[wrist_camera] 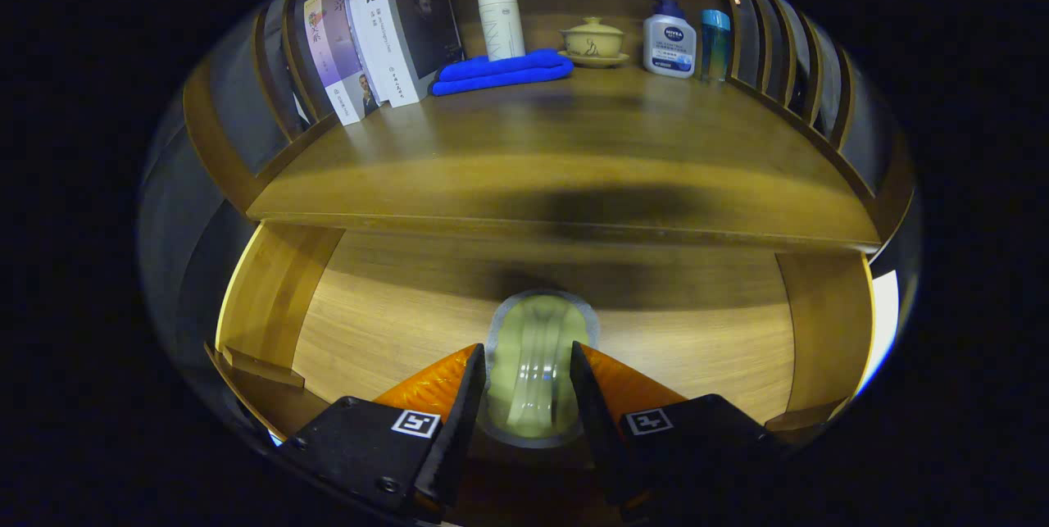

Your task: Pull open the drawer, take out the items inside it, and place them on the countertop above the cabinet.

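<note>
Gripper (529,383): clenched on pale jar (533,363), over open drawer (393,322). Countertop (574,150) at 12 o'clock: books (393,27), blue cloth (501,72).

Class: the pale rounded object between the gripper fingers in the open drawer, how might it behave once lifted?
The pale glossy object shows bright highlights, so it is probably smooth and may slip. Its rounded outline suggests it could roll on the countertop. It looks rigid, perhaps breakable. The gripper fingers flank it closely; firm contact is unclear.

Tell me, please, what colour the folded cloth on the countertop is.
The folded cloth is bright blue, plain in the gripper view.
</note>
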Demonstrator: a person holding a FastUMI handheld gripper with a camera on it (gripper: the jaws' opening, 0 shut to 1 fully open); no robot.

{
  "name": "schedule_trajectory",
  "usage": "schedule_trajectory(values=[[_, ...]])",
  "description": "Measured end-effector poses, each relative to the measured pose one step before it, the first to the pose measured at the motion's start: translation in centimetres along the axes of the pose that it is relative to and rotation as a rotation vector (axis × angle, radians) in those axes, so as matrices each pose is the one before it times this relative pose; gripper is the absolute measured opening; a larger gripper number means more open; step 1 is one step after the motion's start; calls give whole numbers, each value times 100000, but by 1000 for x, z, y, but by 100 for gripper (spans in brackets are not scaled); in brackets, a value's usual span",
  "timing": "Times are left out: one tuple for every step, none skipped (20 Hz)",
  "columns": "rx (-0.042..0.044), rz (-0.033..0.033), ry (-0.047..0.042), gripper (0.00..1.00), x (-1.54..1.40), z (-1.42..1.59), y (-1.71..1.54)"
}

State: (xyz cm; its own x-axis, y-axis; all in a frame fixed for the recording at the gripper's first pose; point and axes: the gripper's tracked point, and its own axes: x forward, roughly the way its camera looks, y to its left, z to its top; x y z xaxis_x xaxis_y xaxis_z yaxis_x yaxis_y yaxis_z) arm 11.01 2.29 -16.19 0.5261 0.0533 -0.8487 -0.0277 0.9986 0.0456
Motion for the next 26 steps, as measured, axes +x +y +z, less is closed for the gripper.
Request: schedule_trajectory(values=[[1438, -1790, -2923, 37, -765, 695, -484], [2579, 5, -1087, 31, 780, 402, 55], [1128, 1586, 964, 25, -161, -720, 577], [-112, 1762, 1207, 25, -193, -389, 245], [-965, 606, -576, 26, -41, 113, -78], [2119, -2884, -2483, 19, -383, 260, -626], [813, 299, -1986, 12, -449, 532, -305], [251, 978, -150, 12, 76, -225, 244], [-92, 883, -444, 12, -506, 52, 129], [-984, 910, -1572, 12, -318, 201, 79], [-1305, 68, -2042, 12, -396, 473, -51], [-1534, 695, -1378, 12, -376, 60, 91], [-1260, 328, -1000, 12, -396, -62, 85], [-846, 293, -954, 12, -404, 49, 61], [-447, 784, -781, 12, -483, 43, 167], [125, 921, -939, 12, -373, -52, 312], [9, 1334, -1192, 12, -524, 112, 315], [-270, 996, -1421, 12, -503, 67, 327], [-580, 759, -1747, 12, -514, 252, 243], [-1129, 673, -2111, 12, -505, 279, 249], [-1214, 48, -2095, 12, -535, 461, 60], [-923, 215, -1893, 12, -510, 234, 117], [-341, 565, -1576, 12, -508, 453, 190], [-20, 767, -1516, 12, -425, 336, 352], [-455, 459, -1794, 12, -400, 597, 184], [-623, -39, -1690, 12, -468, 565, 80]])
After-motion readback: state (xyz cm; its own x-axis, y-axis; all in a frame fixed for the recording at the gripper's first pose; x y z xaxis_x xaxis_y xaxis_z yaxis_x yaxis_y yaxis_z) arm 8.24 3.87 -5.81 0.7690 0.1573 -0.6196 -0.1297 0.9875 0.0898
